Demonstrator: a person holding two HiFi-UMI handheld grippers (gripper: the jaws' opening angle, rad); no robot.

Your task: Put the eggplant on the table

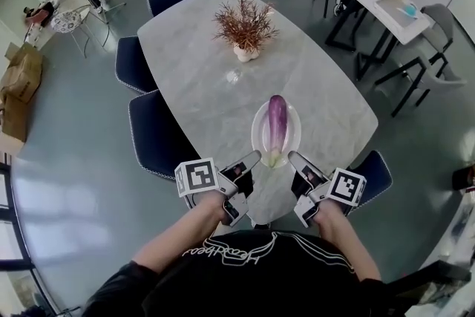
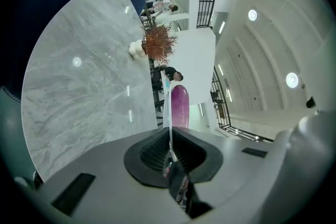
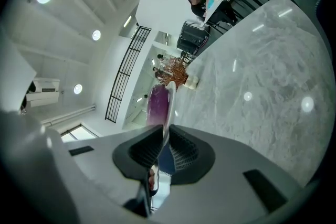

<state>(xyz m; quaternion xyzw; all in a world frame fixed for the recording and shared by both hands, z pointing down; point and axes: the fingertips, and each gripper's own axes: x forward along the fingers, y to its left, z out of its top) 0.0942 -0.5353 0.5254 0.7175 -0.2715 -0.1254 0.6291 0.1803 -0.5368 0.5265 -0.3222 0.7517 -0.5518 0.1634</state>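
Eggplant (image 1: 277, 124): long, glossy, deep purple, with a pale greenish stem end. Its long axis runs away from the person, stem end nearest. It lies lengthwise in a white oval ceramic plate (image 1: 259, 136) above the near end of a grey marble table (image 1: 200, 78).

Left gripper (image 1: 257, 155): jaws pinched on the plate's near rim.

Right gripper (image 1: 292, 156): likewise.

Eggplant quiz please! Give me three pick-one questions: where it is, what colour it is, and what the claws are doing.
1. Where does the eggplant lie? A) on the white plate B) in a basket C) inside a box
2. What colour is it? A) green B) purple C) orange
3. What are the left claw and right claw doing? A) hanging open B) holding spoons C) pinching the plate's rim
Answers: A, it rests on the plate; B, its skin is purple; C, each gripper view shows the rim clamped in its claw.
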